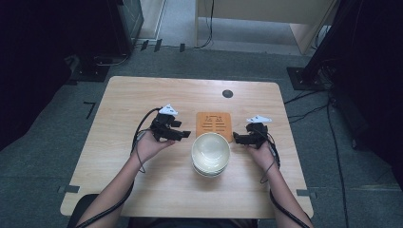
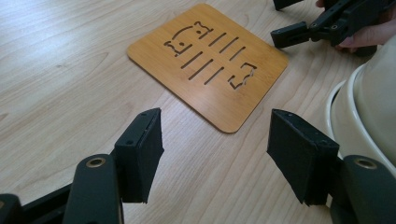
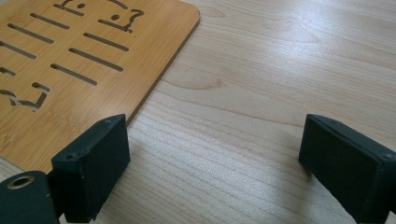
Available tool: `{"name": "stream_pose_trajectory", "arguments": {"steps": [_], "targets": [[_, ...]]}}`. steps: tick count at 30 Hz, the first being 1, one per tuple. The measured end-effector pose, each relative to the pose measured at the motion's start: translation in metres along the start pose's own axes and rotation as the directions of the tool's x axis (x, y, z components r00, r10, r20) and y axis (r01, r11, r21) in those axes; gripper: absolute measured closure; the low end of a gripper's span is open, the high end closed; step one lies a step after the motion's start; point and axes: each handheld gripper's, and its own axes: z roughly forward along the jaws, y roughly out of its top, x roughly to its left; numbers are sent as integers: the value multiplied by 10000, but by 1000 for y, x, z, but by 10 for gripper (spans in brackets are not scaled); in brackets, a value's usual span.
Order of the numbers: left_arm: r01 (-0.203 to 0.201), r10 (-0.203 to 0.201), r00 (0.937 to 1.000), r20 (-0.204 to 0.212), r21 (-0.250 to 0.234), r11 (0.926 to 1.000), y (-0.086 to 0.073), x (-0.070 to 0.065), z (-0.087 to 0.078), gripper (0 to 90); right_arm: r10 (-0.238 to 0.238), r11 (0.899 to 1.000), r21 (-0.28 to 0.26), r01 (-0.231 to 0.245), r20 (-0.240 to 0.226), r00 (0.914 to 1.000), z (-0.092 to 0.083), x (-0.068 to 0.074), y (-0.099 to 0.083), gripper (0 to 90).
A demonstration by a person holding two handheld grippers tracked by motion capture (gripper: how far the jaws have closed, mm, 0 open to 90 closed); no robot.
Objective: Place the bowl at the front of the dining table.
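A stack of cream bowls [image 1: 210, 153] sits at the middle of the wooden table [image 1: 142, 95], with its rim at the right edge of the left gripper view [image 2: 369, 112]. Just behind the stack lies an orange slotted wooden trivet [image 1: 214, 124] [image 2: 208, 63] [image 3: 70, 65]. My left gripper [image 1: 185, 134] [image 2: 215, 156] hovers left of the bowls, open, with nothing between its pads. My right gripper [image 1: 236, 139] [image 3: 212, 170] is right of the bowls by the trivet's corner, open and empty; it also shows far off in the left gripper view [image 2: 299, 21].
A small dark round grommet [image 1: 227, 93] is set in the tabletop near the far edge. Bare wood lies to the left and front of the bowls. Dark equipment and cables stand on the floor around the table.
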Motion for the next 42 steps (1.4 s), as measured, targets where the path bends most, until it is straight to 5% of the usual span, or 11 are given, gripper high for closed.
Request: {"name": "stream_pose_trajectory", "arguments": {"steps": [42], "targets": [[-282,271,9972,694,138,9995,30,-5,-1,363,-28,10000,-5,28,-27,10000,0,0,0,80]]}}
